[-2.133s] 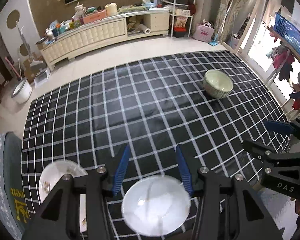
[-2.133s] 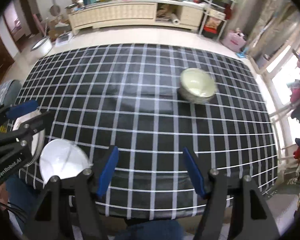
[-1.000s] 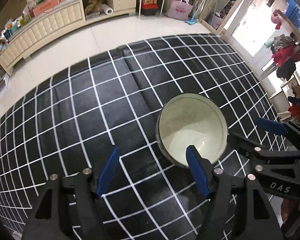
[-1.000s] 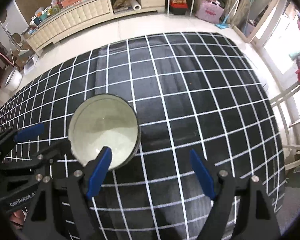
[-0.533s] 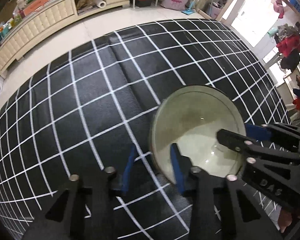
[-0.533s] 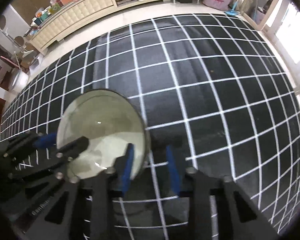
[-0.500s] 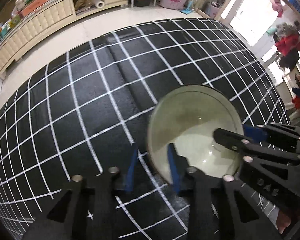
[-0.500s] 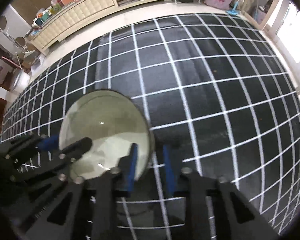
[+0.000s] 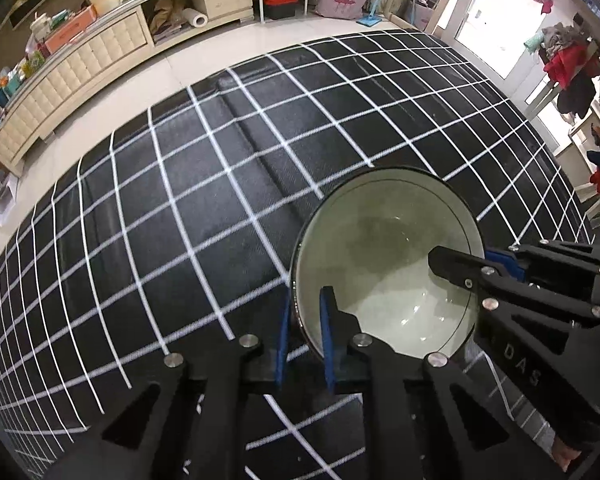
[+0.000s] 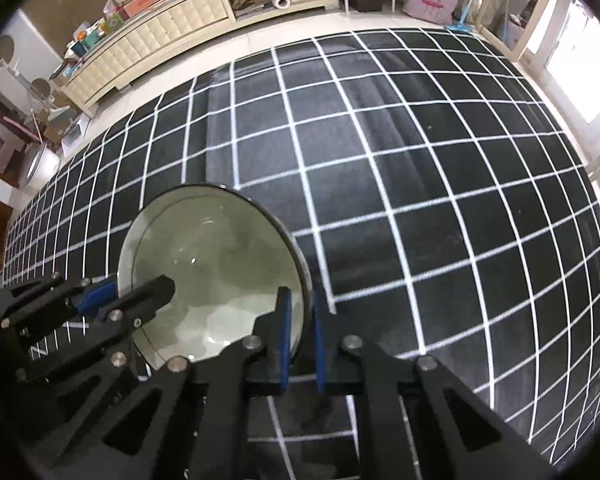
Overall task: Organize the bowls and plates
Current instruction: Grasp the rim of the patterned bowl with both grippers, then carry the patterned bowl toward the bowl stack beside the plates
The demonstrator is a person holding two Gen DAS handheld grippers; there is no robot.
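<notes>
Both grippers are clamped on the same pale green bowl (image 9: 384, 264), which sits on the black checked tabletop (image 9: 204, 208) toward its right side. The left gripper (image 9: 305, 334) grasps the bowl's rim on the left, one blue finger outside the wall and one inside; the right gripper (image 10: 300, 334) pinches the opposite rim the same way. Their fingers have just been closing, with the bowl wall between them, and now press on it. The bowl looks to be resting on the cloth, though its base is hidden, so lifting has probably not begun. Judging from this, the task is at an early-to-middle stage: this bowl is secured but must be carried and set with the other dishes, none of which show here
</notes>
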